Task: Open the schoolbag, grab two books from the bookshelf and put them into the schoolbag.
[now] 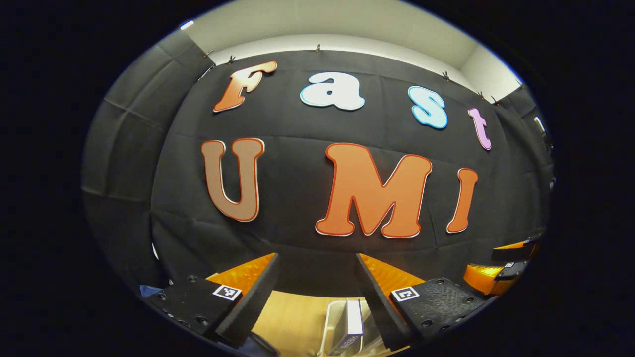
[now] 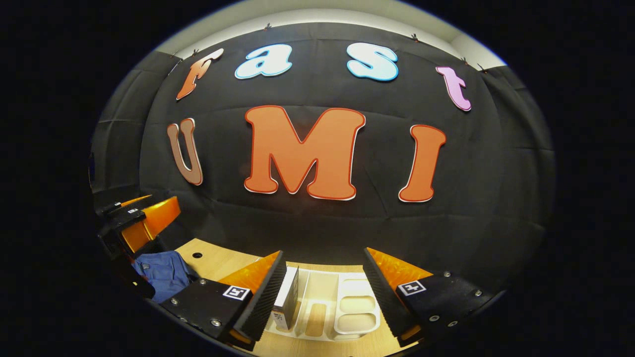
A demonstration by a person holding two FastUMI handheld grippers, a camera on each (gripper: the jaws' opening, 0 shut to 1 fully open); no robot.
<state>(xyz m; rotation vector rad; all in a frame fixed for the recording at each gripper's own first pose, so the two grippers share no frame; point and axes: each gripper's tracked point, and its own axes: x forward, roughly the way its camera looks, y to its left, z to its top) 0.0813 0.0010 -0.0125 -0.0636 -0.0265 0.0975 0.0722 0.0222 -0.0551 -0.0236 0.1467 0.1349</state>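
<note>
Both grippers hover high with jaws spread, holding nothing: right gripper [image 2: 325, 287] poised above the white bookshelf [image 2: 347, 297], a book [image 2: 286, 297] just inside its left finger; left gripper [image 1: 317, 292] waits nearby, the blue schoolbag [image 2: 163, 272] beneath.

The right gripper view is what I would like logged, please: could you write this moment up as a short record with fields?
surface: light wooden table
bookshelf: white desktop rack with slots and a small tray, lying ahead between the fingers
book: one book standing upright in the rack's left slot
schoolbag: blue fabric at left on the table; open or closed cannot be told
right gripper: open, holding nothing, above the rack
left gripper: far left, above the schoolbag, jaw state unclear here
</note>
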